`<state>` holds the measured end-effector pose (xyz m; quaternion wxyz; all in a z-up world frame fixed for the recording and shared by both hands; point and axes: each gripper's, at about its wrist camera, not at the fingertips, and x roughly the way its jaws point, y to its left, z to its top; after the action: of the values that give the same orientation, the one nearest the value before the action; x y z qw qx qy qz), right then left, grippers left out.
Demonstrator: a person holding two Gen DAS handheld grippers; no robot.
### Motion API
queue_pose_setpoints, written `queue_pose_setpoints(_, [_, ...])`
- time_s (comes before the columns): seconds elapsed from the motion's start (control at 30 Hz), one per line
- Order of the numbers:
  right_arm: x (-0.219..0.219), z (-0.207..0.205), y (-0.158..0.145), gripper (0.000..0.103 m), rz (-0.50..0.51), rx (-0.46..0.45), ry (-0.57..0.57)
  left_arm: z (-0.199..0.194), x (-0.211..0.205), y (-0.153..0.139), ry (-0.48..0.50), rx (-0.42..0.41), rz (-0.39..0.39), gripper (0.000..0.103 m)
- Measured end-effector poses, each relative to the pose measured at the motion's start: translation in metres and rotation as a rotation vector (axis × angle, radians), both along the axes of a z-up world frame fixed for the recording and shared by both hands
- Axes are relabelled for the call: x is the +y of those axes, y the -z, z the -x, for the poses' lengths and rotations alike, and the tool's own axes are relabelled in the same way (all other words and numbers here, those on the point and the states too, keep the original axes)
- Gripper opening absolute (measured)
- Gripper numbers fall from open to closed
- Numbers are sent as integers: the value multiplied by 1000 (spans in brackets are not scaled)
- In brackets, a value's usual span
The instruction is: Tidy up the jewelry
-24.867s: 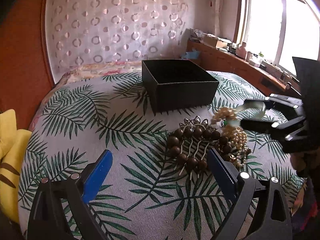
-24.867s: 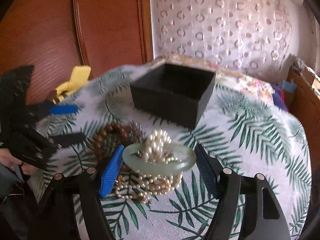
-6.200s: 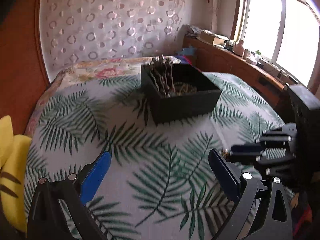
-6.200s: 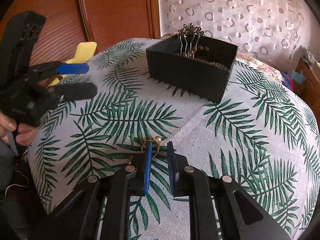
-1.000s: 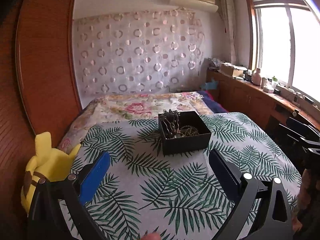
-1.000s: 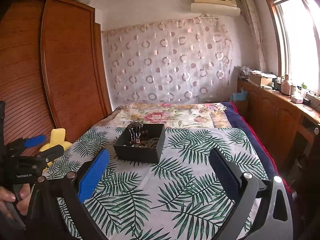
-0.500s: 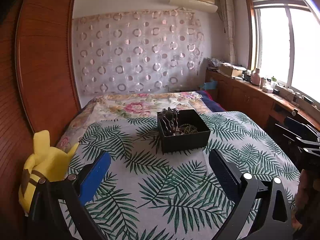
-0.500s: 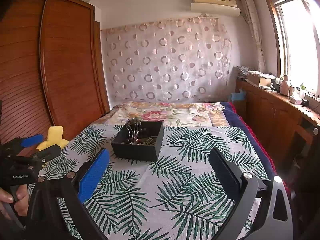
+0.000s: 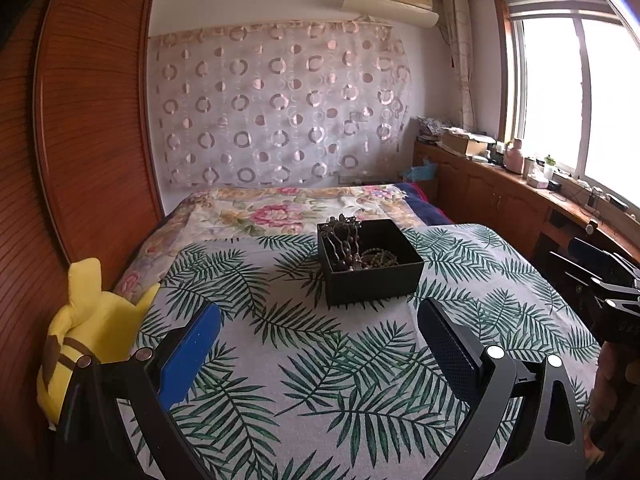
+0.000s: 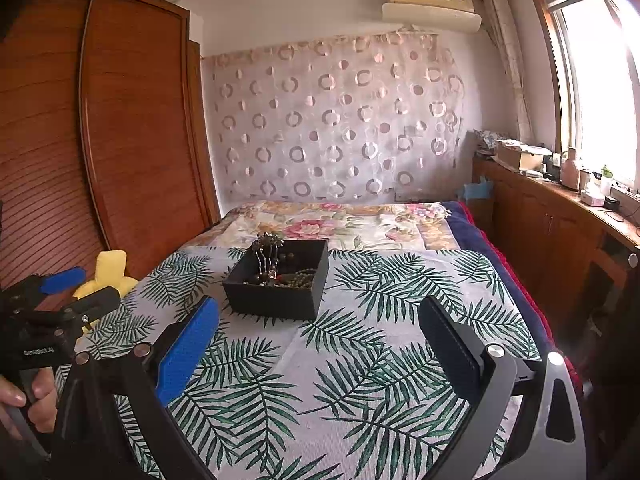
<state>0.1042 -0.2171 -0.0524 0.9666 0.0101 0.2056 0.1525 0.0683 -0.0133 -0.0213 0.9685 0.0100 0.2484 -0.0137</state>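
A black open box (image 9: pixel 370 264) stands on the leaf-print cloth (image 9: pixel 304 364) and holds a metal hair comb with dark beads (image 9: pixel 342 240) and bead strings (image 9: pixel 378 258). It also shows in the right wrist view (image 10: pixel 278 286). My left gripper (image 9: pixel 320 344) is open and empty, held back from the box. My right gripper (image 10: pixel 316 344) is open and empty, also well short of the box. Each gripper shows at the edge of the other's view: the right one (image 9: pixel 600 276) and the left one (image 10: pixel 68 292).
A yellow plush toy (image 9: pixel 84 332) sits at the cloth's left edge by a wooden wardrobe (image 9: pixel 80 128). A floral bedspread (image 9: pixel 280 210) lies behind the box. A wooden counter (image 9: pixel 520 188) with small items runs under the window on the right.
Both grippers have lifted and pulled far back from the box compared with six seconds ago, and the right gripper has opened. In the last second the views barely shift.
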Motion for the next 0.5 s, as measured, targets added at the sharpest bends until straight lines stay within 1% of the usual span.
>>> queue_pose_setpoints(0.5, [0, -1, 9, 101, 0, 2, 5, 1, 2, -1, -2, -6, 1, 95])
